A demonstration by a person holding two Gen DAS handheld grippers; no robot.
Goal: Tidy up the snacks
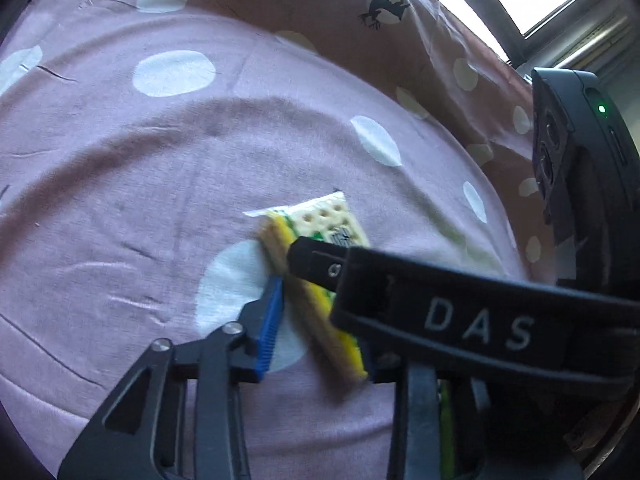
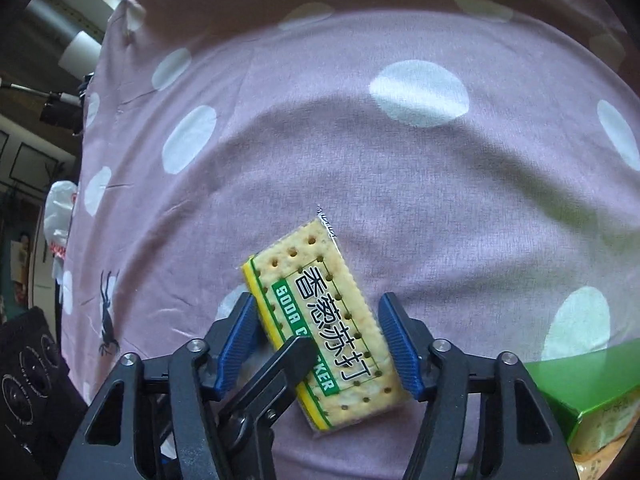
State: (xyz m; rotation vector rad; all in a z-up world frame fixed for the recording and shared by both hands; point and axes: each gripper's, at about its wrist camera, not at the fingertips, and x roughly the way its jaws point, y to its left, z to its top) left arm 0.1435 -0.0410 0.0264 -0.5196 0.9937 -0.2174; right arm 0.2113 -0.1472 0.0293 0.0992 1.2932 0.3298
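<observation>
A soda cracker packet (image 2: pixel 332 320), yellow and green with black print, lies on a pink cloth with white dots (image 2: pixel 360 168). My right gripper (image 2: pixel 316 300) points steeply down over it, its blue pads against the packet's two long edges. My left gripper (image 1: pixel 320 328) is shut on the same packet (image 1: pixel 316 224), which shows its brown side in the left wrist view. One blue pad (image 1: pixel 270 320) shows there; the other is hidden behind a black finger (image 1: pixel 420 304) of the right gripper. A left finger (image 2: pixel 280 372) crosses the packet's near corner in the right wrist view.
A green carton (image 2: pixel 580 392) stands at the lower right of the right wrist view. A black box with round dials (image 2: pixel 24 380) sits at the cloth's left edge, a white plastic bag (image 2: pixel 60 216) beyond it. The right gripper's camera body (image 1: pixel 568 160) is close on the right.
</observation>
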